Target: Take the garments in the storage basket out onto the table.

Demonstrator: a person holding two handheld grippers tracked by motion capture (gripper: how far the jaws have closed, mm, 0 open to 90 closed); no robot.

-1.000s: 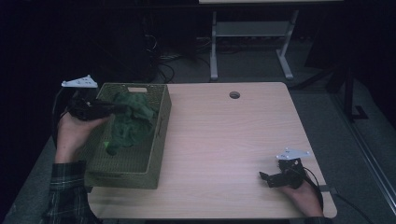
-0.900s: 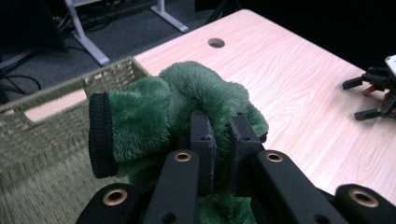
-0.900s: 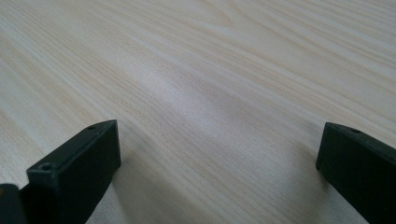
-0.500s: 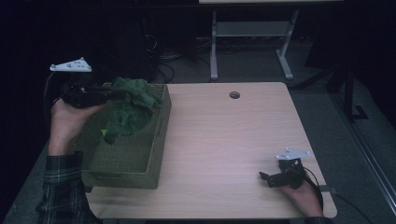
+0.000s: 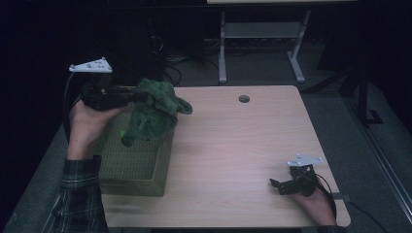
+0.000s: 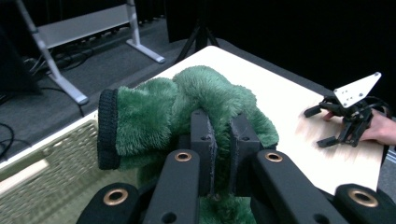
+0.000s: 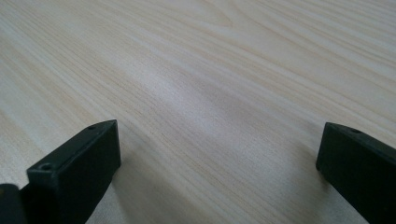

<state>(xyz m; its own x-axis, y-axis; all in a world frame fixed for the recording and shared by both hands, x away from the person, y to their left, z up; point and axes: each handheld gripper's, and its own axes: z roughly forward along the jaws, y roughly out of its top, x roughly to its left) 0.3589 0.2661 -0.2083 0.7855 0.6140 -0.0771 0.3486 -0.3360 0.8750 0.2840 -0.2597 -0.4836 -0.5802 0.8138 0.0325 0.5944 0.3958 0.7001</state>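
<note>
A fuzzy green cloth item (image 5: 155, 111) with a dark knit cuff (image 6: 108, 128) hangs in the air over the far end of a woven basket (image 5: 133, 167). My left gripper (image 5: 138, 95) is shut on it, and in the left gripper view its jaws pinch the green pile (image 6: 219, 105) between them (image 6: 222, 140). My right gripper (image 5: 277, 185) rests open on the light wooden table (image 5: 233, 145) near the front right corner. In the right gripper view its two black jaws stand wide apart over bare wood (image 7: 219, 107) with nothing between them (image 7: 219, 154).
The basket stands at the table's left edge. A round cable hole (image 5: 244, 98) sits near the table's far edge. Behind the table stands a metal-legged frame (image 5: 262, 43) on a dark floor. The right gripper (image 6: 348, 116) lies farther off across the table in the left gripper view.
My left gripper has lifted the green item up out of the basket and carried it toward the table's far left. The right gripper has stayed put.
</note>
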